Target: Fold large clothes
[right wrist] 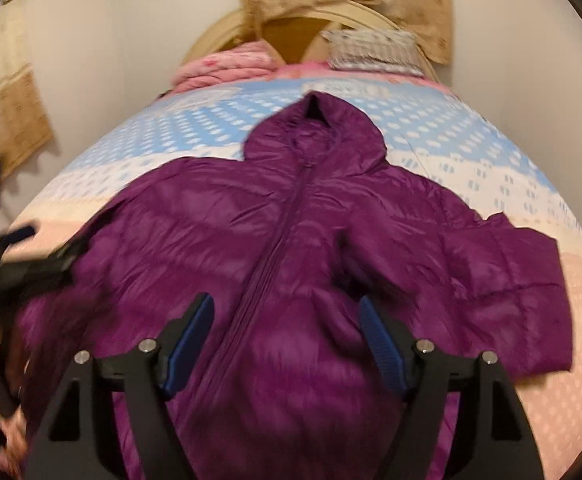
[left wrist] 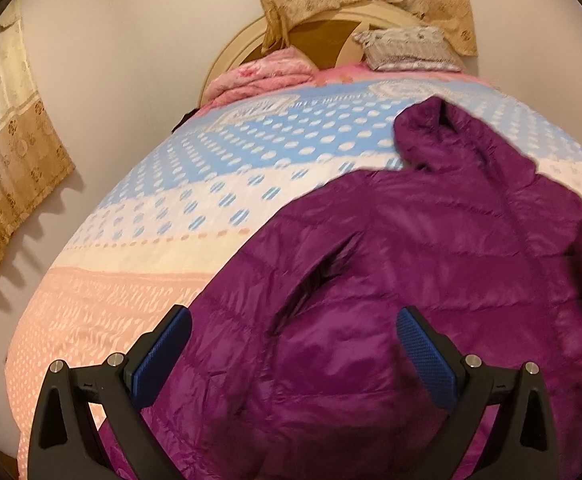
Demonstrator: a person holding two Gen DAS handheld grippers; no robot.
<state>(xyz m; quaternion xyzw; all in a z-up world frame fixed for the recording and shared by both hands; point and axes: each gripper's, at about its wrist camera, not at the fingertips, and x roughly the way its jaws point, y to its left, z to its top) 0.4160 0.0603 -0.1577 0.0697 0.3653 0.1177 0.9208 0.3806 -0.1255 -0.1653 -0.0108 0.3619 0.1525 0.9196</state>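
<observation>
Both your grippers hang with jaws wide and empty, the right gripper (right wrist: 287, 332) over the zip and the left gripper (left wrist: 295, 344) over the near side, likely freed to pick fresh corners. The purple jacket (right wrist: 291, 240) lies face up, spread flat on the bed (left wrist: 131, 216), hood toward the headboard (right wrist: 219, 28). Pillow (left wrist: 407, 48) and pink blanket (left wrist: 263, 70) sit well clear; nothing blocks you.

Bare bedspread (right wrist: 195, 132) open left and right of the purple jacket (right wrist: 291, 240), pink blanket (left wrist: 263, 70) and pillow (left wrist: 407, 50) crowding the headboard end
</observation>
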